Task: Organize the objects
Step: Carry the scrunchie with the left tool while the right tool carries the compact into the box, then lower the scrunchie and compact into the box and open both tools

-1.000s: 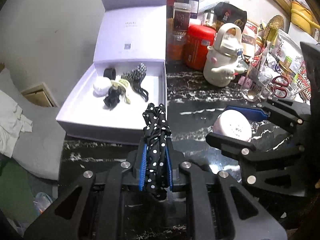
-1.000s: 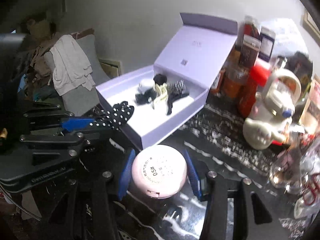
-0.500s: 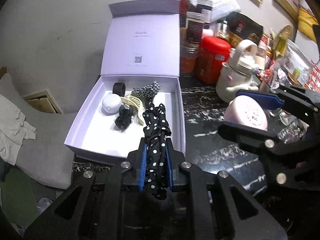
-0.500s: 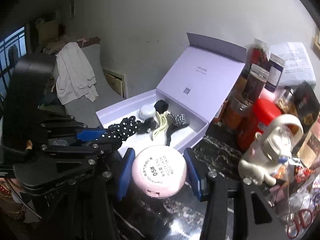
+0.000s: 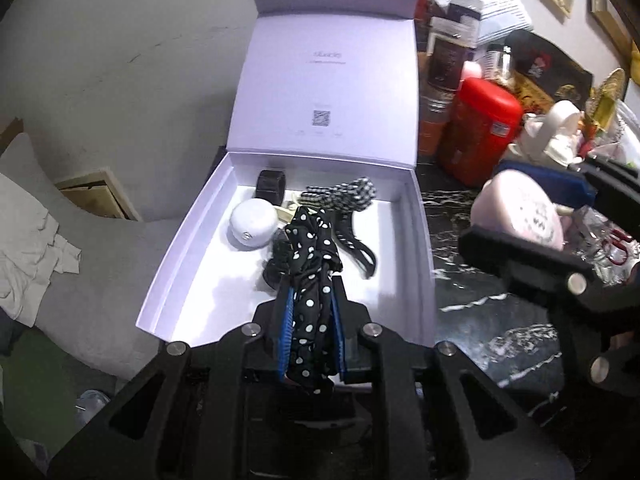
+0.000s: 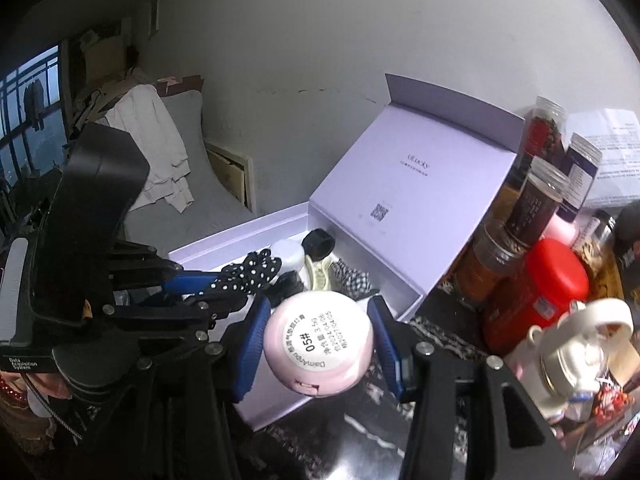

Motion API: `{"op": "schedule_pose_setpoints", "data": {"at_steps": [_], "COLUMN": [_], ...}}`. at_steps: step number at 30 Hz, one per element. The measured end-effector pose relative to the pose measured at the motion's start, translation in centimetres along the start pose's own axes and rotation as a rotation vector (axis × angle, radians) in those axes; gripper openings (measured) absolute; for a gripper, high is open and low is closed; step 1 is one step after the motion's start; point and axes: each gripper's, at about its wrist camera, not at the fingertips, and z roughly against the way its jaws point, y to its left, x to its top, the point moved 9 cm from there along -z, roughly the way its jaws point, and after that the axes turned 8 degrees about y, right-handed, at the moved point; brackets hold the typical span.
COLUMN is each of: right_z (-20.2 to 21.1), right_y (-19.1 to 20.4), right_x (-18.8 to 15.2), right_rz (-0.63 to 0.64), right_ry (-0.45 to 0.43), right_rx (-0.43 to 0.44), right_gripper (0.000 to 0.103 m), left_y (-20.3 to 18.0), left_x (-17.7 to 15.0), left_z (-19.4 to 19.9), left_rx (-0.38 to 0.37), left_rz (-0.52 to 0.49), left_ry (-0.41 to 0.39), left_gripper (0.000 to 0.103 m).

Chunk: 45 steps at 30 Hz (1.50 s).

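My left gripper (image 5: 311, 292) is shut on a black scrunchie with white dots (image 5: 312, 264), held over the near part of the open lilac box (image 5: 176, 256). Inside the box lie a white round compact (image 5: 253, 225), a black ring (image 5: 271, 184), a cream clip, a checked bow (image 5: 352, 194) and a dark clip. My right gripper (image 6: 318, 338) is shut on a pink round compact (image 6: 318, 344) with a white label, hovering at the box's near right corner. In the right wrist view the left gripper (image 6: 188, 284) and the scrunchie (image 6: 250, 274) show over the lilac box (image 6: 280, 396).
The box's lid (image 5: 328, 80) stands upright at the back. Right of it on the black marble counter (image 5: 492, 320) crowd a red canister (image 5: 482, 128), several jars (image 6: 536, 196) and a white bear-shaped bottle (image 6: 576, 344). A grey cushion with white cloth (image 5: 36, 248) lies left.
Both grippers moved toward the box with their loads. The scrunchie now hangs over the box interior, and the pink compact has come up beside the box's right wall.
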Motion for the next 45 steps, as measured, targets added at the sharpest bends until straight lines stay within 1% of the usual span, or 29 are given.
{"op": "schedule_pose_setpoints", "data": {"at_steps": [7, 14, 16, 17, 19, 21, 23, 24, 26, 29, 31, 34, 35, 37, 40, 45], "right_z": [-2.5, -5.7, -6.5, -6.9, -7.9, -8.7, -9.5, -9.9, -10.7, -11.9, -12.6, -13.8, -14.2, -14.9, -15.4, -15.8], "right_y": [-0.7, -2.2, -2.5, -2.6, -2.7, -2.8, -3.2, -3.5, -4.0, -4.7, -4.9, -4.8, -4.7, -4.5, -4.1, -3.5], "right_x": [1.7, 3.3, 3.9, 4.3, 5.0, 5.5, 6.0, 6.2, 6.2, 5.7, 5.3, 4.7, 4.4, 4.1, 3.9, 3.6], "right_rz": [0.002, 0.016, 0.02, 0.025, 0.037, 0.06, 0.068, 0.061, 0.041, 0.028, 0.013, 0.005, 0.007, 0.003, 0.0, -0.005], "right_ry": [0.002, 0.031, 0.034, 0.035, 0.039, 0.042, 0.043, 0.044, 0.056, 0.084, 0.101, 0.132, 0.142, 0.159, 0.171, 0.188], "right_rx": [0.019, 0.034, 0.042, 0.042, 0.053, 0.072, 0.093, 0.102, 0.117, 0.116, 0.128, 0.153, 0.157, 0.167, 0.182, 0.219], "right_gripper": [0.051, 0.051, 0.051, 0.051, 0.051, 0.051, 0.051, 0.051, 0.051, 0.051, 0.051, 0.051, 0.051, 0.051, 0.051, 0.051], "left_y": [1.3, 3.1, 3.4, 3.4, 3.7, 3.8, 3.9, 3.9, 3.8, 3.7, 3.3, 2.9, 2.8, 2.9, 3.2, 2.5], "left_x": [1.4, 3.5, 3.9, 4.2, 5.0, 5.8, 6.6, 6.9, 7.2, 6.9, 6.5, 6.0, 5.9, 5.6, 5.4, 4.7], "left_z": [-2.7, -4.8, -5.5, -5.8, -6.3, -6.8, -7.3, -7.5, -8.1, -9.2, -10.0, -10.7, -10.6, -10.6, -10.5, -10.2], "left_rx": [-0.009, -0.009, 0.002, -0.003, -0.002, -0.013, -0.06, -0.07, -0.063, -0.043, -0.043, -0.021, -0.016, 0.0, -0.006, -0.007], "left_rz": [0.02, 0.063, 0.057, 0.042, 0.041, 0.044, 0.065, 0.066, 0.059, 0.045, 0.032, -0.004, -0.025, -0.036, -0.03, -0.085], "left_ry": [0.029, 0.03, 0.042, 0.045, 0.048, 0.05, 0.055, 0.057, 0.063, 0.083, 0.108, 0.131, 0.128, 0.139, 0.15, 0.174], "left_gripper": [0.015, 0.015, 0.015, 0.015, 0.015, 0.015, 0.015, 0.015, 0.015, 0.015, 0.015, 0.015, 0.015, 0.015, 0.015, 0.015]}}
